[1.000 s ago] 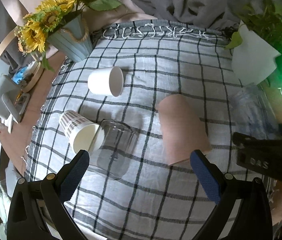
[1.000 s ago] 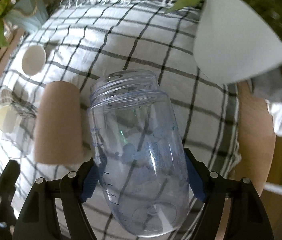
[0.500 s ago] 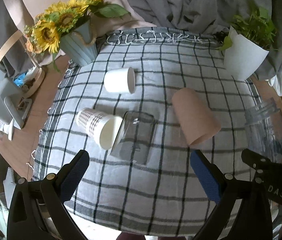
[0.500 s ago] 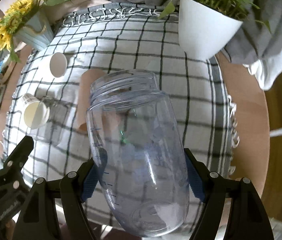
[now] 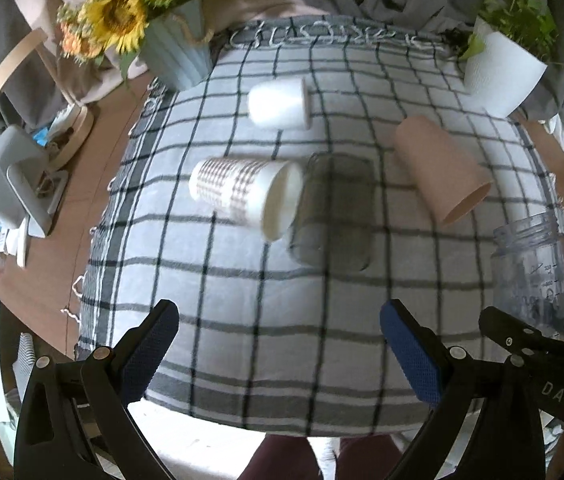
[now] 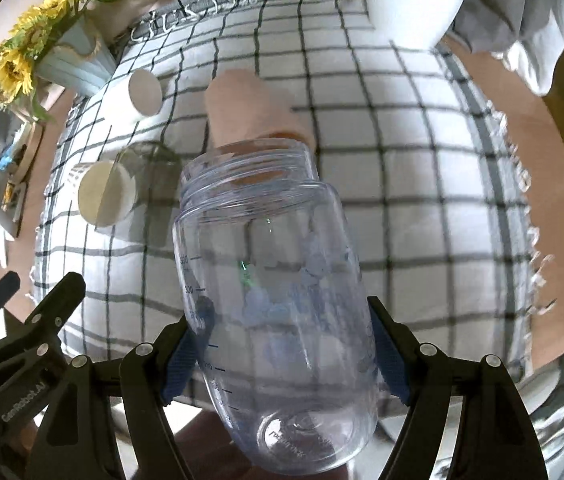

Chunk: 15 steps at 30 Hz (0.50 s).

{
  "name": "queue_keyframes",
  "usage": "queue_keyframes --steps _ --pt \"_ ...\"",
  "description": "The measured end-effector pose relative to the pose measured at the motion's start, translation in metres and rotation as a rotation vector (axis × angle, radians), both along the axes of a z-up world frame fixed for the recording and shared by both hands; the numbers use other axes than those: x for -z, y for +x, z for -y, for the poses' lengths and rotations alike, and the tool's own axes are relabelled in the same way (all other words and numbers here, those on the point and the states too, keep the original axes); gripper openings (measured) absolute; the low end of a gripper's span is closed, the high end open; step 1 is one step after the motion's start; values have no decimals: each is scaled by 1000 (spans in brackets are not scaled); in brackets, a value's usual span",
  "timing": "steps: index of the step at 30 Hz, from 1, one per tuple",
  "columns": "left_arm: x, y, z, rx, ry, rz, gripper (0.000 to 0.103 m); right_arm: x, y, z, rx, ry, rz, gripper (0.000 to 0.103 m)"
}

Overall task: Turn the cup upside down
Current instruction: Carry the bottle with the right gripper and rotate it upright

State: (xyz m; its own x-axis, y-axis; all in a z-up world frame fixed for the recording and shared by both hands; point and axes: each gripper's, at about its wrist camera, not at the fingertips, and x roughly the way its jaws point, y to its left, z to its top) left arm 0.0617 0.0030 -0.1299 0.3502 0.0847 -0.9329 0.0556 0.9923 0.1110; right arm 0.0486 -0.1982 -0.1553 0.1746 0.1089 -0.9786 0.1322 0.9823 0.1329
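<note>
Right hand-held gripper is clenched on a clear plastic cup with printed measuring marks, its blue pads pressed to both sides of the lower body. That cup is held off the surface, tilted, with its threaded open mouth pointing forward and up and its base toward the camera. In the left wrist view the same cup shows at the right edge of the round surface, above the checked cloth's border. Left hand-held gripper hangs released, its blue-padded jaws spread wide and holding nothing, above the near edge of the checked tablecloth.

Compared with a second ago, both grippers have risen and pulled back: far more of the cloth and the wooden rim now shows, and the clear cup has gone from lying low beside the pink cup to being carried well above it.

On the cloth a pink cup lies on its side near the right edge, a dark glass lies in the middle, touching a patterned paper cup also on its side, and a white cup lies toward the far edge. A sunflower pot stands at the far left edge, a white planter at the far right. Grey drapes hang behind.
</note>
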Motion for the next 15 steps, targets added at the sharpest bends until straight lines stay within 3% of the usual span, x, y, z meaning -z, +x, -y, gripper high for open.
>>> queue_keyframes --steps 8,15 --pt "22 2 -35 -25 9 -62 103 34 -7 -39 34 73 -46 76" --pt "36 0 -48 -46 13 -94 103 55 0 -53 49 58 -76 76"
